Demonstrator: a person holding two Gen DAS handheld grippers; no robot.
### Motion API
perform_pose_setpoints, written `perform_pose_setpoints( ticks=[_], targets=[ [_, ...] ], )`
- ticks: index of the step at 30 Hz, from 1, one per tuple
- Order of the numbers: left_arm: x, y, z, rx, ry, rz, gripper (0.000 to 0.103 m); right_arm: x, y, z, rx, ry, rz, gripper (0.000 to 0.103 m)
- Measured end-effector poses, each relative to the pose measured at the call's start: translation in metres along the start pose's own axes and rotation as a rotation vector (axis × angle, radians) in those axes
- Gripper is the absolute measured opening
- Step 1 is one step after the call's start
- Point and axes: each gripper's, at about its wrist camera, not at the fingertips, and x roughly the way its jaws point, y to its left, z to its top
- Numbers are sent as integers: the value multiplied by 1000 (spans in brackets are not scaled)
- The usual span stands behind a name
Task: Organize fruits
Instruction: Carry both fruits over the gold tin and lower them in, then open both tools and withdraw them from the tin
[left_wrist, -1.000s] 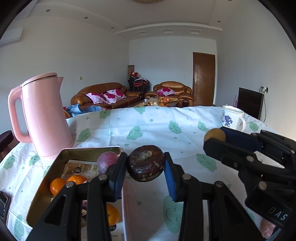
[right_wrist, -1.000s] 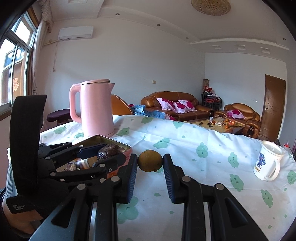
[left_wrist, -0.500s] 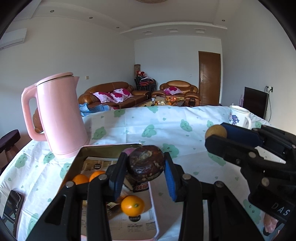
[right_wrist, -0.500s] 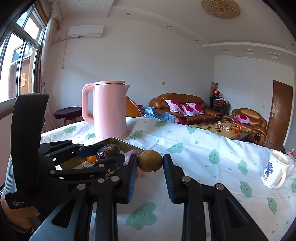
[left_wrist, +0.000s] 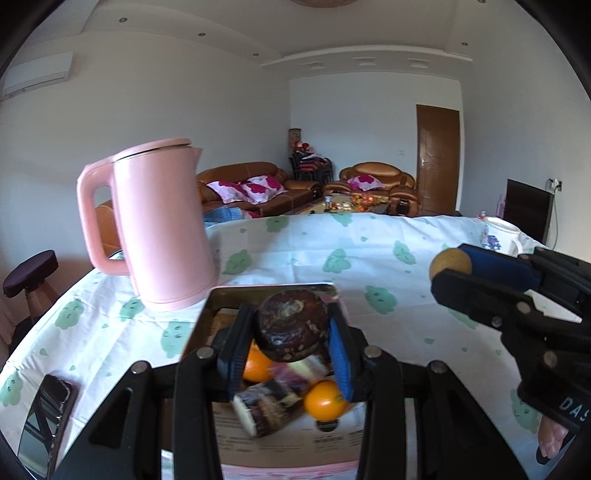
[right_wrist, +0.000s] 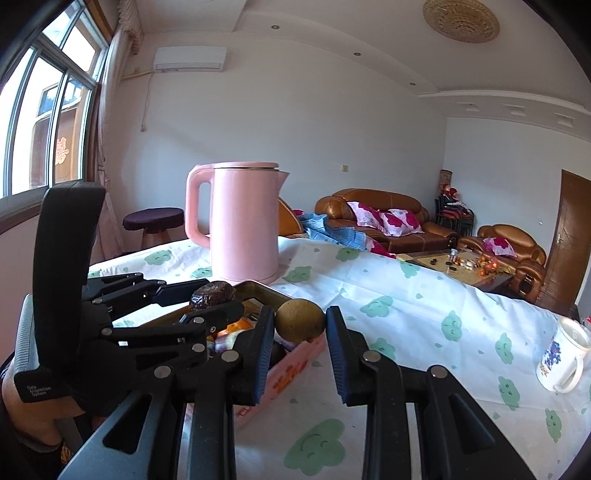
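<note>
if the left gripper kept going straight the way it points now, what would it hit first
Probably the tin tray: the left gripper, shut on a dark brown fruit, angles down over it, toward the oranges inside. Depth is hard to judge here.

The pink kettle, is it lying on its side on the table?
No, the pink kettle stands upright on the tablecloth, behind the tray.

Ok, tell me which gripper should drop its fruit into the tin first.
Left. The left gripper holds its dark fruit directly over the tin; the right gripper's yellow fruit sits nearer the rim.
</note>
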Motion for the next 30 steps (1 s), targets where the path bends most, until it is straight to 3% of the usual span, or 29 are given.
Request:
perform_pose_setpoints(
  ticks=[17, 30],
  targets=[
    [1, 40, -7, -37, 36, 64, 40, 34, 30, 5, -33, 41, 74, 31],
    [18, 52, -21, -46, 134, 50, 41, 74, 43, -10, -28, 192, 137, 31]
  ],
)
